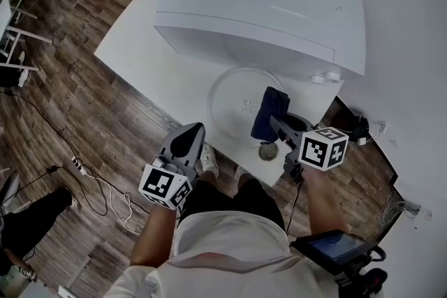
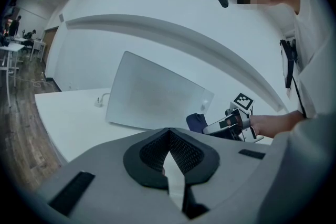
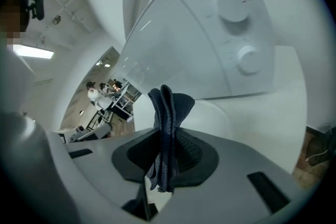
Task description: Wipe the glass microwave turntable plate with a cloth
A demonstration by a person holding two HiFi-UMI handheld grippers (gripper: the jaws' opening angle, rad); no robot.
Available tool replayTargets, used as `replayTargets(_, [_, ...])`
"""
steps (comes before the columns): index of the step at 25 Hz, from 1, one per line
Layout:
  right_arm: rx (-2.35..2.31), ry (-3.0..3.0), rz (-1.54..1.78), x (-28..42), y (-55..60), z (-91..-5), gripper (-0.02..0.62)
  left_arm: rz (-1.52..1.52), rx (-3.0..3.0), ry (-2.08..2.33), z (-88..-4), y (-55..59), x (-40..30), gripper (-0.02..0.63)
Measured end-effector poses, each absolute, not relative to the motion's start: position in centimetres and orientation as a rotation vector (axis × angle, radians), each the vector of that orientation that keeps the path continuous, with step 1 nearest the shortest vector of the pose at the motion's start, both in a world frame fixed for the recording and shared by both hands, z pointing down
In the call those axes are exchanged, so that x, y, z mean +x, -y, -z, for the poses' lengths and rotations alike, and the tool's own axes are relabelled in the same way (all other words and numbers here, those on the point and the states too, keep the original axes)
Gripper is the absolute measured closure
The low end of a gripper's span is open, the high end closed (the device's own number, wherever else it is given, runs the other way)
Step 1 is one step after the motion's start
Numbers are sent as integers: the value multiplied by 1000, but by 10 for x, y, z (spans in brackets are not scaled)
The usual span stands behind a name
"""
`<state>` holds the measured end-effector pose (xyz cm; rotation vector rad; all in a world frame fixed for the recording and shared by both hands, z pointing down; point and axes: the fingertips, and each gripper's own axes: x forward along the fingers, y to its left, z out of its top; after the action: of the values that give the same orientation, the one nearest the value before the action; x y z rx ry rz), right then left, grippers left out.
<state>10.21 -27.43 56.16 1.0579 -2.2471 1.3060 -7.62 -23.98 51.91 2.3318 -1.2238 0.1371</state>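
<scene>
The clear glass turntable plate point(image 1: 229, 100) lies flat on the white table point(image 1: 150, 56), in front of the white microwave point(image 1: 258, 3). My right gripper point(image 1: 274, 121) is shut on a folded dark blue cloth point(image 1: 271, 107), which hangs over the plate's right part. In the right gripper view the cloth point(image 3: 167, 110) sticks up out of the shut jaws point(image 3: 165, 139), with the microwave door point(image 3: 199, 50) behind it. My left gripper point(image 1: 195, 130) is shut and empty, held at the table's near edge, left of the plate. The left gripper view shows its jaws point(image 2: 169, 135) met at the tip, with the cloth point(image 2: 195, 122) beyond.
A small round disc point(image 1: 267, 151) sits on the table's near edge below the cloth. The microwave's two knobs point(image 1: 325, 77) face the plate. Cables and a power strip point(image 1: 77, 164) lie on the wood floor at left. A plug point(image 2: 98, 101) rests on the table beside the microwave.
</scene>
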Motion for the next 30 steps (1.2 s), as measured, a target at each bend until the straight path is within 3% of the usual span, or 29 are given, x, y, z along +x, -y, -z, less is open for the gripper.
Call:
replayTargets(13, [737, 2221, -1430, -47, 259, -619, 529, -128, 2279, 1271, -529, 226, -103, 597])
replayTargets(30, [925, 2106, -1512, 12, 258, -640, 529, -139, 2307, 1192, -532, 225, -87, 597])
